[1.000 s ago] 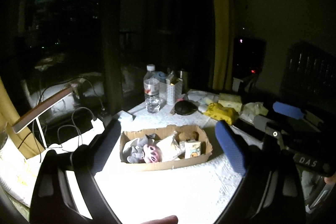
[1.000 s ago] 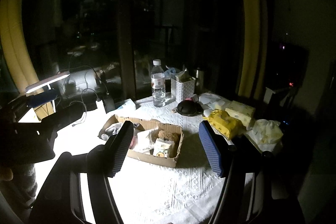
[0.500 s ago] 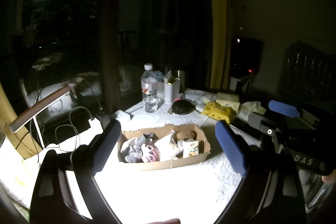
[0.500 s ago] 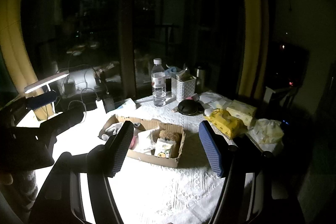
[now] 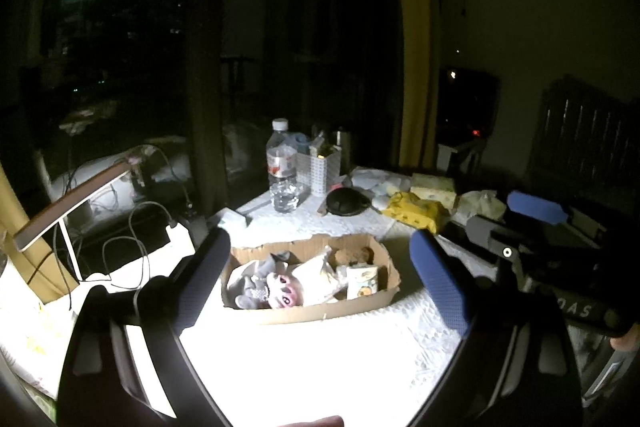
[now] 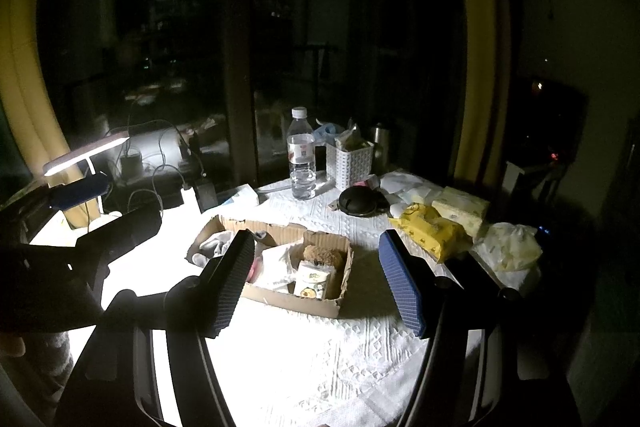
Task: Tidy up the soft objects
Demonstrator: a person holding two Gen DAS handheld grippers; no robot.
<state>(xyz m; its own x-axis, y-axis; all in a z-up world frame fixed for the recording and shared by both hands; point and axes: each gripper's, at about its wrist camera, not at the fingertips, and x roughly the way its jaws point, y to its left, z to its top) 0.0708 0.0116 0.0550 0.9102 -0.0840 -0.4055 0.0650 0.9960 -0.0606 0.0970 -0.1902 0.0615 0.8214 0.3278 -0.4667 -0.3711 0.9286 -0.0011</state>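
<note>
On table, cardboard box [image 5: 308,311], plush toy [image 5: 280,289]

I see a tabletop [image 6: 320,367] under white textured cloth, cardboard box [image 6: 280,297] of soft things mid-table, water bottle [image 6: 302,157] and white basket [image 6: 354,163] behind it, black round thing [image 6: 357,201], yellow pack [image 6: 430,227] and tissue packs [image 6: 460,209] at right.

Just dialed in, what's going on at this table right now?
A person holds both grippers above the table, each open and empty. The left gripper and right gripper point at the cardboard box, which already holds a plush toy and small soft packs. A yellow wipes pack still lies outside it, beside other tissue packs.
</note>
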